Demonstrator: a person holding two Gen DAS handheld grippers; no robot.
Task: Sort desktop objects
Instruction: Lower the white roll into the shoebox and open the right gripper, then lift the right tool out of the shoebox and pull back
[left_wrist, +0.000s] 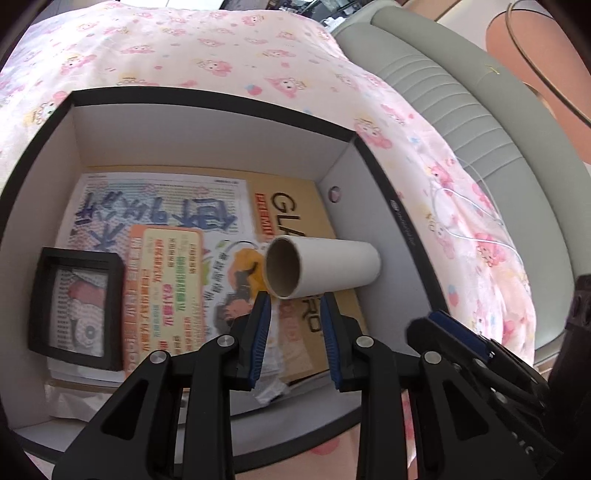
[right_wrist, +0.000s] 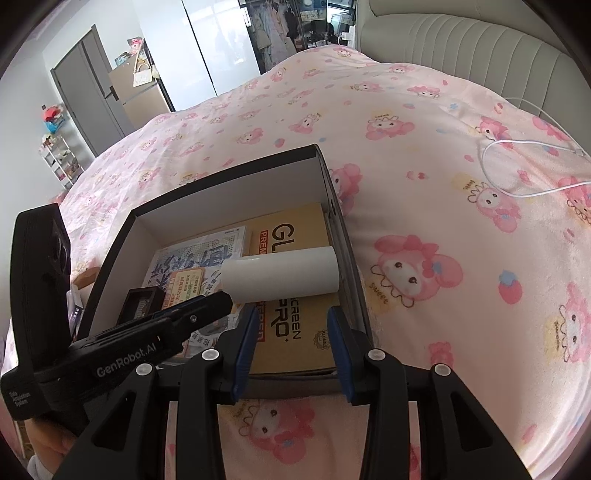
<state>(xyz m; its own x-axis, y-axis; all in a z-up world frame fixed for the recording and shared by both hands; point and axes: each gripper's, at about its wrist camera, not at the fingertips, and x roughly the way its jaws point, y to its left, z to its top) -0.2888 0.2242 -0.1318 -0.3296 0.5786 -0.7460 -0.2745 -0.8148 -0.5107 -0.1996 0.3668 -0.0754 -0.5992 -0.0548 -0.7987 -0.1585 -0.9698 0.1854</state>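
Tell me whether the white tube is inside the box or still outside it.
Inside. The white tube lies on its side on the yellow package, within the box walls.

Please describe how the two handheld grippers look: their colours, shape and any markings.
Both are black plastic with silver round pivot bolts and two flat fingers lined with ribbed blue pads. The left gripper, in the right wrist view, bears white lettering "GenRobot.AI" and a small label on its body. The right gripper has the same build. No cables show.

Lighting: bright, even daylight, seemingly from windows behind the bed (right_wrist: 424, 155). Shadows: soft, inside the box (left_wrist: 207, 144). Distortion: strong fisheye bending, dark vignetted corners. Focus: near fingers (left_wrist: 260, 332) slightly blurred.
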